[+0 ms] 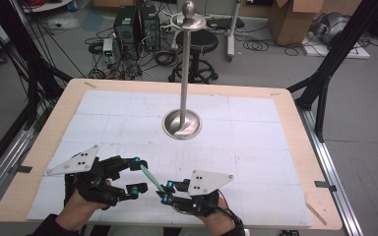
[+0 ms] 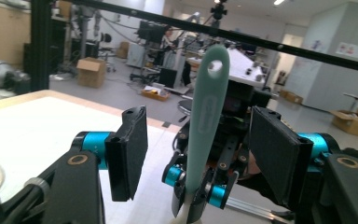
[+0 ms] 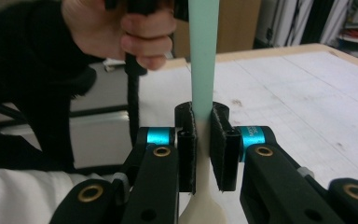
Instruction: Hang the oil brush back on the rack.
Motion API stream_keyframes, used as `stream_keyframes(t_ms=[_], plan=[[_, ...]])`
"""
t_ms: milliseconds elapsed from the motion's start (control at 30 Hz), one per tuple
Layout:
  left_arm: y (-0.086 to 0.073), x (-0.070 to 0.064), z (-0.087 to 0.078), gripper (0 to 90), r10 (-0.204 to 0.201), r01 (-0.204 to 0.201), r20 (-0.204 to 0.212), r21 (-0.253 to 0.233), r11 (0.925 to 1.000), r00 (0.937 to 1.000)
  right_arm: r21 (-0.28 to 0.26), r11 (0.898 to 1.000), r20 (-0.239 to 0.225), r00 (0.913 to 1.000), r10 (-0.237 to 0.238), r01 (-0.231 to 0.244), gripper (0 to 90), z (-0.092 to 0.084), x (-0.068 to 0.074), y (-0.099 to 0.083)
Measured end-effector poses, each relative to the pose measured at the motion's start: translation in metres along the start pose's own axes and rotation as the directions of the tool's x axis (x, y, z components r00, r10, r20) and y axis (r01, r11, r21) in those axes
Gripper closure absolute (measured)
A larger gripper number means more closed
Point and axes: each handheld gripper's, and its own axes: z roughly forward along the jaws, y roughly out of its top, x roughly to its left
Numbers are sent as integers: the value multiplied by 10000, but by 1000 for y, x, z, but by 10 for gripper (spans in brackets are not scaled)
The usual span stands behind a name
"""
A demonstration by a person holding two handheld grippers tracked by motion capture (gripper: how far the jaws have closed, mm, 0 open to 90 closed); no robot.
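The spoon (image 2: pixel 208 121) is looking like matt mint plastic with a cream end; the stand (image 1: pixel 182 122) is gleaming as polished metal; the table (image 1: pixel 295 128) is showing pale wood under matt white sheeting.

Low in the frame, the left gripper (image 1: pixel 139 174) stands with its jaws spread apart, nothing pressed between the pads. The right gripper (image 1: pixel 164 191), at bottom centre, has its jaws clamped tight, facing the left one.
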Motion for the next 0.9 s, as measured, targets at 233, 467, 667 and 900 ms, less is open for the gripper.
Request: stream_keyframes(t_ms=[233, 467, 667, 900], plan=[[2, -2, 5, 408, 12, -9, 493, -62, 10000, 9988, -798, 9966, -791, 9967, 161, -225, 821, -3, 0, 0], [6, -3, 11, 470, 92, -87, 1026, -52, 9999, 9947, -936, 9952, -1163, 9931, 163, -273, 820, -3, 1, -1], [10, -2, 18, 610, 322, -330, 1452, 28, 9995, 9889, -893, 9952, -1262, 9916, 291, -406, 820, -1, -1, -3], [13, -2, 20, 758, 712, -715, 1527, -32, 9974, 9857, -1052, 9934, -1473, 9886, 307, -465, 820, -3, 0, -4]])
